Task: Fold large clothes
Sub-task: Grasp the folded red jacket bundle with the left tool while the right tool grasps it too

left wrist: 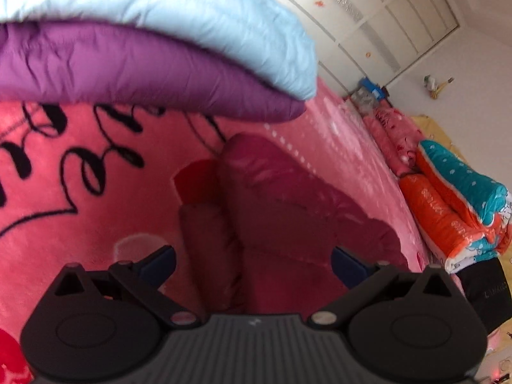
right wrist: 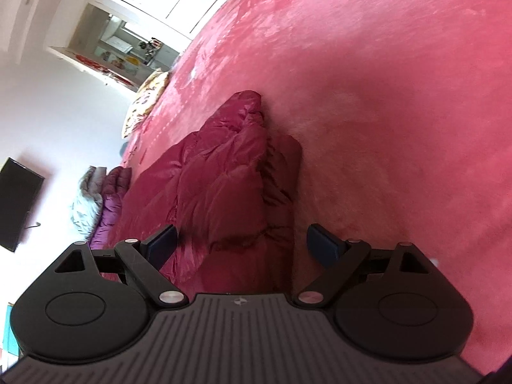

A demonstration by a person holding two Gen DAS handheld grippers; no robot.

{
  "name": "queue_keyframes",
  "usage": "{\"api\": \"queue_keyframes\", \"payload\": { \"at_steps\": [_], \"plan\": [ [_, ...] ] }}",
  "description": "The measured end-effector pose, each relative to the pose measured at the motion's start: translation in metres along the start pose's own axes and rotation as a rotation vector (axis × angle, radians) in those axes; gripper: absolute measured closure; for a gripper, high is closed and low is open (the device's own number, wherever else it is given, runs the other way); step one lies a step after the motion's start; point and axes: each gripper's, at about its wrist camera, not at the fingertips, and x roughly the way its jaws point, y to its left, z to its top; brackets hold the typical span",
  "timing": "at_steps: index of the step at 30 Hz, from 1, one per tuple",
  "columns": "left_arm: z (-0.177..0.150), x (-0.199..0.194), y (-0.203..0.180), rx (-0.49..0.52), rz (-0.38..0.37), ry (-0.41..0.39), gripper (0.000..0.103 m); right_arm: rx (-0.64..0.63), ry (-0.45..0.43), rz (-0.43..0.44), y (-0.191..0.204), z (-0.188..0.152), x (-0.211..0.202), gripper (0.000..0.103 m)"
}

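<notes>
One partly legible "LANCO" label [left wrist: 495,292]

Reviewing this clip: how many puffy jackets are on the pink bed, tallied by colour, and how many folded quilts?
Dark red quilted puffer jacket: 1
Purple puffer jacket: 1
Light blue puffer jacket: 1
Folded orange and teal quilt beside the pink plush blanket: 1
Total: 4

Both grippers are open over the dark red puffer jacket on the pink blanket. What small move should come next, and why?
Probably lower the left gripper and close it on the dark red puffer jacket. Both the left and the right gripper have their jaws spread and hold nothing, and the jacket lies bunched on the pink blanket between the left jaws.
</notes>
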Motion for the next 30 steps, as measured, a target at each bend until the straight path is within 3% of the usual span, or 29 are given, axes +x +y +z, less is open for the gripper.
{"api": "queue_keyframes", "payload": {
  "at_steps": [4,12,18,24,27,30],
  "plan": [
    [0.001,0.020,0.004,-0.027,-0.060,0.076,0.001,0.004,0.041,0.072,0.001,0.005,0.007,0.000],
    [0.001,0.040,0.002,-0.030,-0.145,0.103,0.001,0.055,0.127,0.186,0.002,0.011,0.016,0.000],
    [-0.001,0.055,-0.007,0.002,-0.202,0.135,0.001,0.063,0.158,0.219,0.011,0.011,0.026,0.000],
    [-0.004,0.066,-0.018,0.054,-0.225,0.113,0.001,0.081,0.122,0.119,0.026,0.006,0.030,0.000],
    [-0.006,0.064,-0.020,0.057,-0.221,0.094,0.002,0.029,0.100,0.037,0.043,-0.003,0.030,0.000],
    [-0.007,0.061,-0.022,0.069,-0.210,0.078,0.010,-0.054,0.080,-0.050,0.062,-0.011,0.025,0.002]
  ]
}}
